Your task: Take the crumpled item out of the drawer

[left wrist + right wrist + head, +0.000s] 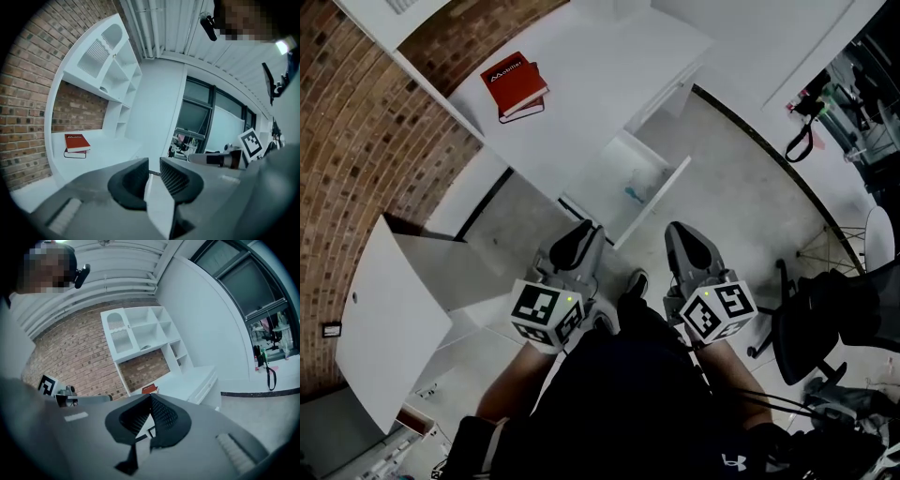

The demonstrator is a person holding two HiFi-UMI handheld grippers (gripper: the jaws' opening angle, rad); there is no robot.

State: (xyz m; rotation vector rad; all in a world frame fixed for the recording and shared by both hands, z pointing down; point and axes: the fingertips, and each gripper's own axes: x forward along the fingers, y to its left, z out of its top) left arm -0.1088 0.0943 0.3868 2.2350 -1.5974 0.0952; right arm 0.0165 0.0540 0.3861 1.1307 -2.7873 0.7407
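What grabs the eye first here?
The red book on the white desk, beside the brick wall, stands out most. Pulled out from the desk, an open drawer holds a small teal item, too small to identify. Nearer the person, the left tongs are slightly apart and the right tongs shut, both empty.
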